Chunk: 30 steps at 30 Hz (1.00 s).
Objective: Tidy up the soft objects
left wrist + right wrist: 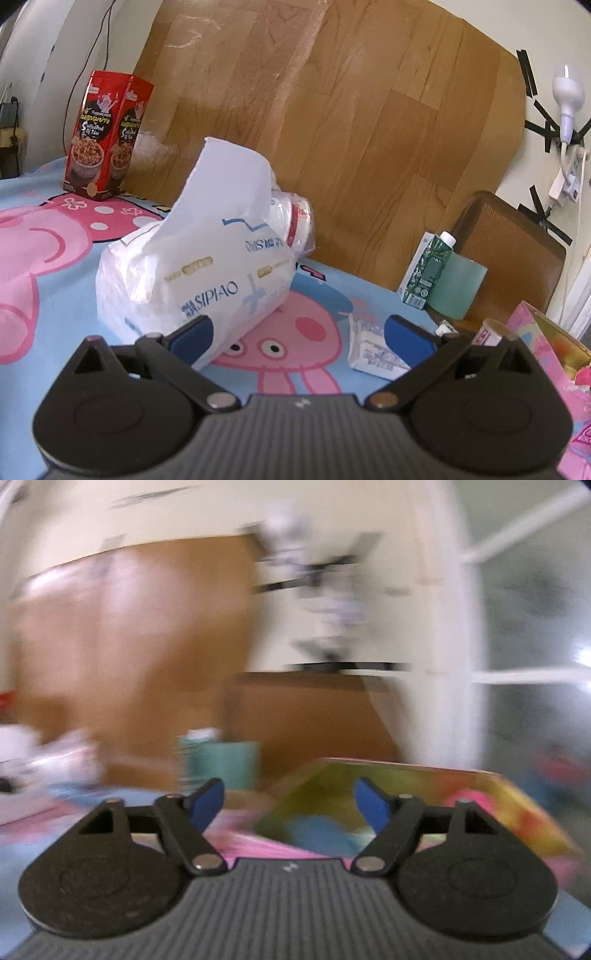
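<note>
On the light-blue bedsheet printed with pink cartoon pigs [55,288], a white plastic pack of tissues with blue lettering [195,273] is seen lying on its side, one tissue sticking up from its top. The left gripper [299,332] is held just in front of it with its blue-padded jaws spread wide and nothing clasped; the left pad [195,336] appears against the pack's near edge, though contact cannot be told. A small white tissue packet [373,350] lies flat beside the right pad. A red snack box [107,136] stands upright at the far edge, and a green carton [428,273] stands beside a pale green cylinder [458,288]. In the heavily blurred right wrist view, the right gripper [290,805] is seen released, nothing between its jaws, before a pink open box with a yellow-green interior [476,797].
</note>
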Motion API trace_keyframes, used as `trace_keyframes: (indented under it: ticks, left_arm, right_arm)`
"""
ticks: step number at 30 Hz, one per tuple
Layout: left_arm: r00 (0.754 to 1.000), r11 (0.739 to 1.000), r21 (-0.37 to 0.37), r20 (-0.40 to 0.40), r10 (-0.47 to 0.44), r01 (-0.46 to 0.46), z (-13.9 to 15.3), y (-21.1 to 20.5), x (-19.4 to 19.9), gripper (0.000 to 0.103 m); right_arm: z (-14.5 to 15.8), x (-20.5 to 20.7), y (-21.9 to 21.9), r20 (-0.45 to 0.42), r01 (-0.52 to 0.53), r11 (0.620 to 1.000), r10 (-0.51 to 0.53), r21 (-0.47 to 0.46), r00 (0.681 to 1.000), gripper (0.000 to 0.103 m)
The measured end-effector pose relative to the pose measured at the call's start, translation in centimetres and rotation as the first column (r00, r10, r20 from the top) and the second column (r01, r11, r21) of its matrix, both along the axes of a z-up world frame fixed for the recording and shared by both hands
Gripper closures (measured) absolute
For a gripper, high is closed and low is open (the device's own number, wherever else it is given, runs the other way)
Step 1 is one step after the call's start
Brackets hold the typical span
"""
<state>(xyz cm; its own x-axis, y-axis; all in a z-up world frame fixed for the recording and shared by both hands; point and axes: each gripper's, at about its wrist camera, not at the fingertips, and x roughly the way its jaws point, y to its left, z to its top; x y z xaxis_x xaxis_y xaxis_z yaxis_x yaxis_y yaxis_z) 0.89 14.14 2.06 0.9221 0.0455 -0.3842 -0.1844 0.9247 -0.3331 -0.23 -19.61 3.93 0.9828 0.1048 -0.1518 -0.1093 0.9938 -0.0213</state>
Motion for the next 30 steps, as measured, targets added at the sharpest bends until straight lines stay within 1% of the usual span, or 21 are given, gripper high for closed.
trace_keyframes:
  ticks: [1,2,3,4,5,6,8,10,12,14,16,17,18,19,20,22,25,28,30]
  left_arm:
    - [1.0,1.0,-0.006,-0.003,-0.005,0.005,0.1,0.1,0.3,0.0]
    - [1.0,1.0,-0.014,-0.005,-0.01,0.009,0.1,0.1,0.4,0.0]
    - [1.0,1.0,-0.024,-0.007,-0.014,0.014,0.0,0.3,0.4,0.0]
    - [1.0,0.999,-0.029,-0.009,-0.017,0.016,0.0,0.4,0.4,0.0]
    - [1.0,0.999,-0.031,-0.011,-0.019,0.018,0.0,0.4,0.4,0.0]
    - [1.0,0.999,-0.031,-0.013,-0.02,0.02,0.0,0.4,0.4,0.0]
    - [1.0,0.999,-0.027,-0.019,-0.022,0.022,0.0,0.4,0.5,0.0]
    - [0.999,0.999,-0.026,-0.025,-0.025,0.024,0.0,0.3,0.6,0.0]
    - [0.999,0.999,-0.025,-0.03,-0.027,0.026,-0.1,0.3,0.6,0.0]
    - [0.999,0.999,-0.025,-0.034,-0.031,0.03,-0.1,0.2,0.7,0.0]
    - [0.999,0.999,-0.024,-0.038,-0.032,0.031,0.0,0.2,0.8,0.0]
    - [0.999,0.999,-0.022,-0.039,-0.031,0.031,0.0,0.2,0.8,0.0]
    - [0.999,0.999,-0.02,-0.04,-0.031,0.03,0.0,0.2,0.8,0.0]
    - [0.999,0.999,-0.019,-0.039,-0.031,0.03,0.0,0.2,0.8,0.0]
    - [0.999,0.999,-0.018,-0.038,-0.031,0.03,0.0,0.2,0.8,0.0]
    - [0.999,0.999,-0.019,-0.036,-0.035,0.035,0.0,0.2,0.8,0.0]
    - [0.998,0.998,-0.024,-0.033,-0.051,0.05,0.0,0.2,0.8,0.0]
    - [0.995,0.995,-0.043,-0.033,-0.092,0.091,0.1,0.3,0.9,0.0]
    - [0.987,0.987,-0.043,-0.024,-0.156,0.155,0.2,-0.2,0.9,0.0]
  right_arm:
    - [0.2,0.9,1.6,-0.045,-0.071,0.997,0.07,-0.02,0.997,0.039]
    - [0.2,2.1,3.2,-0.104,-0.136,0.99,0.132,-0.036,0.986,0.045]
    - [0.0,3.5,4.6,-0.163,-0.188,0.981,0.179,-0.04,0.97,0.055]
    - [-0.4,5.0,5.7,-0.219,-0.221,0.975,0.209,-0.031,0.953,0.057]
    - [-0.8,6.6,6.6,-0.265,-0.23,0.973,0.22,-0.008,0.939,0.057]
    - [-1.1,7.9,7.0,-0.297,-0.219,0.975,0.216,0.023,0.93,0.056]
    - [-1.7,10.8,7.3,-0.362,-0.172,0.978,0.203,0.117,0.91,0.054]
    - [-2.3,12.6,7.5,-0.408,-0.137,0.975,0.198,0.175,0.891,0.048]
    - [-2.9,13.4,8.2,-0.424,-0.104,0.979,0.17,0.174,0.89,0.037]
    - [-3.5,13.9,8.4,-0.439,-0.078,0.983,0.145,0.169,0.887,0.034]
    - [-4.4,14.5,8.5,-0.467,-0.071,0.978,0.156,0.195,0.871,0.034]
    - [-4.7,14.9,8.3,-0.47,-0.061,0.974,0.159,0.216,0.868,0.035]
    - [-4.9,15.0,8.1,-0.481,-0.049,0.97,0.162,0.24,0.861,0.048]
    - [-5.0,15.1,7.7,-0.484,-0.044,0.961,0.176,0.271,0.857,0.048]
    - [-4.9,14.8,7.5,-0.483,-0.044,0.957,0.183,0.285,0.856,0.049]
    - [-4.6,13.8,7.6,-0.47,-0.071,0.96,0.197,0.272,0.86,0.052]
    - [-3.7,10.3,7.7,-0.442,-0.15,0.961,0.242,0.234,0.864,0.052]
    - [-3.0,5.2,7.2,-0.409,-0.261,0.953,0.302,0.153,0.861,0.052]
    - [-3.1,1.3,6.5,-0.401,-0.321,0.945,0.318,0.064,0.859,0.052]
